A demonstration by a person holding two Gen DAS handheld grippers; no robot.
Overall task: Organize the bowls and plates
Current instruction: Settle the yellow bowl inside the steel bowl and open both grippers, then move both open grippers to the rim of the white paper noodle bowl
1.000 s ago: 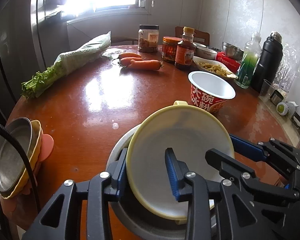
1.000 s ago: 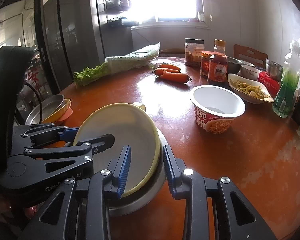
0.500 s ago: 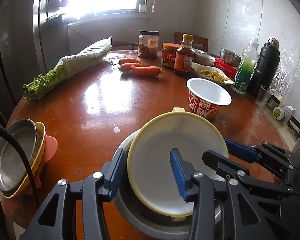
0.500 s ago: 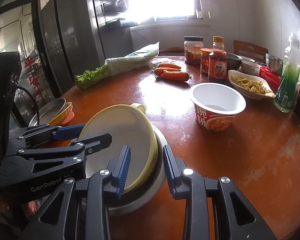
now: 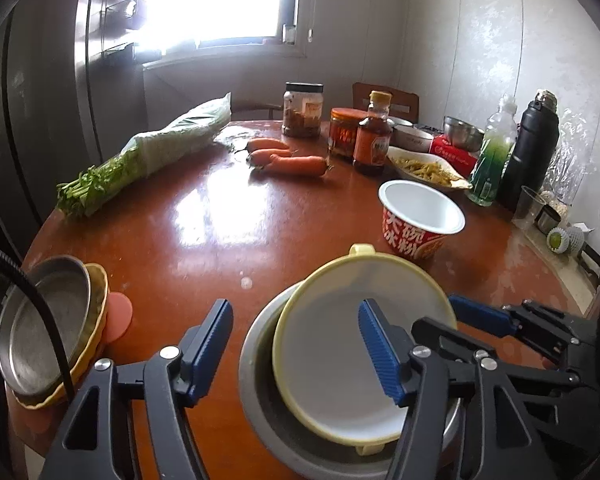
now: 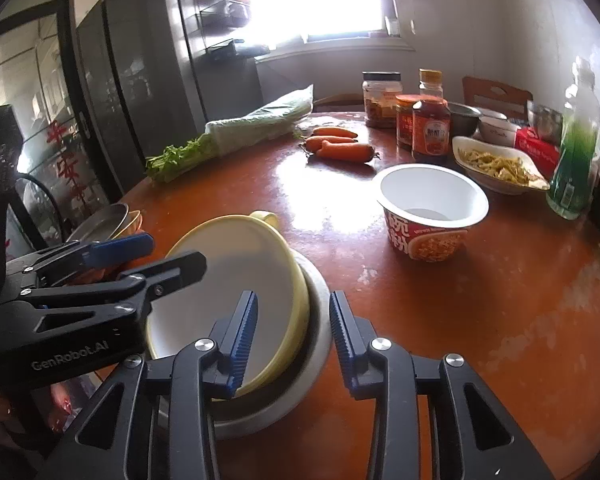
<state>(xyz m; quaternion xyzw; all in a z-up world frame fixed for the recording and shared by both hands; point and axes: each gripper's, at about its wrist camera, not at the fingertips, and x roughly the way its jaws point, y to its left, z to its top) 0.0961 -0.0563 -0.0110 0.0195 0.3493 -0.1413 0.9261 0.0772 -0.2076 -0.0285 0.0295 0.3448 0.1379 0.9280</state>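
Note:
A yellow bowl (image 5: 340,364) with a white inside lies tilted in a grey metal bowl (image 5: 260,396) at the near edge of the round red-brown table (image 5: 204,240). My left gripper (image 5: 296,348) is opening; its fingers straddle the left rims of both bowls without pressing on them. My right gripper (image 6: 294,338) is also opening, with the right rims of the yellow bowl (image 6: 228,280) and the grey bowl (image 6: 316,320) between its pads, which do not seem to press. A steel plate (image 5: 44,320) tops a yellow and a pink plate at the table's left edge.
An instant-noodle cup (image 5: 420,216) stands just beyond the bowls. Further back lie carrots (image 5: 292,160), bagged greens (image 5: 148,156), sauce jars (image 5: 372,140), a dish of food (image 5: 424,168), a green bottle (image 5: 492,160) and a black flask (image 5: 532,148). Bare tabletop lies between the bowls and the carrots.
My left gripper's jaws have spread wide and let go of the yellow bowl's rim. The yellow bowl has settled lower into the grey bowl. The right gripper stayed in place.

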